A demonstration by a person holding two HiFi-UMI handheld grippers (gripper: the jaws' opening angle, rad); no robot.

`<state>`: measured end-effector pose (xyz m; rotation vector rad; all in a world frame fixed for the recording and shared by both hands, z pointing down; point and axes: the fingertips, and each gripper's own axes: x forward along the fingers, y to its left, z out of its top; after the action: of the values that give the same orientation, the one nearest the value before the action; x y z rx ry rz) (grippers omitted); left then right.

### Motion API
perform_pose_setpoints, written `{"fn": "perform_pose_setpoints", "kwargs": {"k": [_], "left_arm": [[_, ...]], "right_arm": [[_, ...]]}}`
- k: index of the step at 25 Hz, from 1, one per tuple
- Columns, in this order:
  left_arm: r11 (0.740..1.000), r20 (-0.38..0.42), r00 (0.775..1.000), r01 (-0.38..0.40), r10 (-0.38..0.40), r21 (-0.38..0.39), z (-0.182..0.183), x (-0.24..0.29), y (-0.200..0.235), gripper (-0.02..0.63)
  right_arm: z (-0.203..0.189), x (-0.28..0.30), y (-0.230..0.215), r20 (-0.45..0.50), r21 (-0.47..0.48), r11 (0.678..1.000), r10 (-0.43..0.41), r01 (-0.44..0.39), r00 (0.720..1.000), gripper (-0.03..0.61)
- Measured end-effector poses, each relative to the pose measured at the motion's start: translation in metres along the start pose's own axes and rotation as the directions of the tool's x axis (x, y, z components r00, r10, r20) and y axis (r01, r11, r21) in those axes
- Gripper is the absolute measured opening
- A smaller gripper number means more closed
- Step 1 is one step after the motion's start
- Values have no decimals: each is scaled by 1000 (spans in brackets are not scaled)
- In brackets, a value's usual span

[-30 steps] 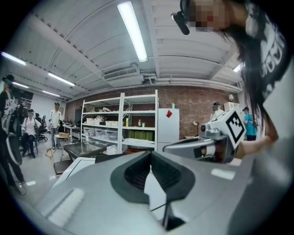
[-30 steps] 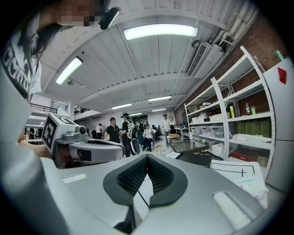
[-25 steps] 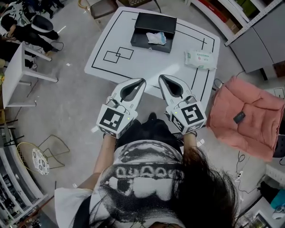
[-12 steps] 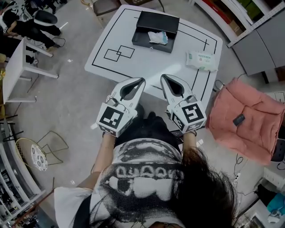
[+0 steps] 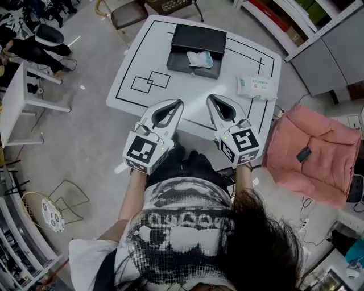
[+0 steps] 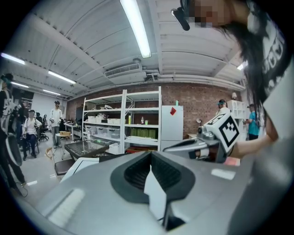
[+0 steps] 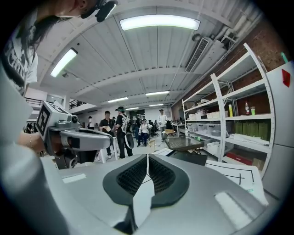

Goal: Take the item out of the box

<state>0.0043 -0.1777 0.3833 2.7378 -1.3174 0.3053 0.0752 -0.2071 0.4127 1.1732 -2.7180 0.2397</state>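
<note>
A black open box (image 5: 196, 42) stands at the far side of the white table (image 5: 187, 88). A white and blue packet (image 5: 200, 58) lies inside it. My left gripper (image 5: 178, 103) and right gripper (image 5: 211, 98) are held side by side over the table's near edge, well short of the box. Both are shut with nothing between the jaws. In the left gripper view the left gripper's (image 6: 150, 154) tips meet, and the right gripper (image 6: 202, 143) shows beside it. In the right gripper view the right gripper (image 7: 147, 156) is shut too, with the left gripper (image 7: 73, 137) at its left.
A pack of wet wipes (image 5: 254, 87) lies on the table's right side. Black lines and squares (image 5: 149, 82) mark the tabletop. A pink cushion (image 5: 318, 136) with a small black item (image 5: 303, 153) lies on the floor at the right. A small white table (image 5: 23, 96) stands left, a chair (image 5: 128, 11) behind.
Both grippers stay shut and side by side. The view has shifted a little, so the table and box sit slightly differently in the frame.
</note>
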Motion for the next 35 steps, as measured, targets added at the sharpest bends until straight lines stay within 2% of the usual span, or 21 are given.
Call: {"fn": "perform_pose_setpoints", "kwargs": {"k": [10, 14, 18, 23, 29, 35], "left_arm": [[999, -8, 999, 50, -50, 20, 3, 19, 70, 0], [998, -9, 998, 68, -67, 18, 0, 24, 93, 0], [997, -9, 997, 77, -77, 13, -3, 25, 114, 0], [997, -8, 997, 82, -82, 9, -5, 23, 135, 0], [997, -15, 997, 81, -81, 2, -11, 18, 153, 0], [997, -30, 997, 75, -75, -10, -22, 15, 169, 0]], "right_arm": [[-4, 87, -56, -127, -139, 987, -97, 79, 987, 58], [-13, 127, -80, -204, -185, 981, -100, 62, 974, 74], [-30, 167, -101, -307, -226, 974, -93, 23, 947, 83], [-67, 208, -119, -461, -217, 975, -58, -49, 885, 105], [-110, 241, -138, -620, -165, 982, -34, -88, 784, 133], [-146, 260, -146, -725, -133, 986, -25, -105, 688, 156]]}}
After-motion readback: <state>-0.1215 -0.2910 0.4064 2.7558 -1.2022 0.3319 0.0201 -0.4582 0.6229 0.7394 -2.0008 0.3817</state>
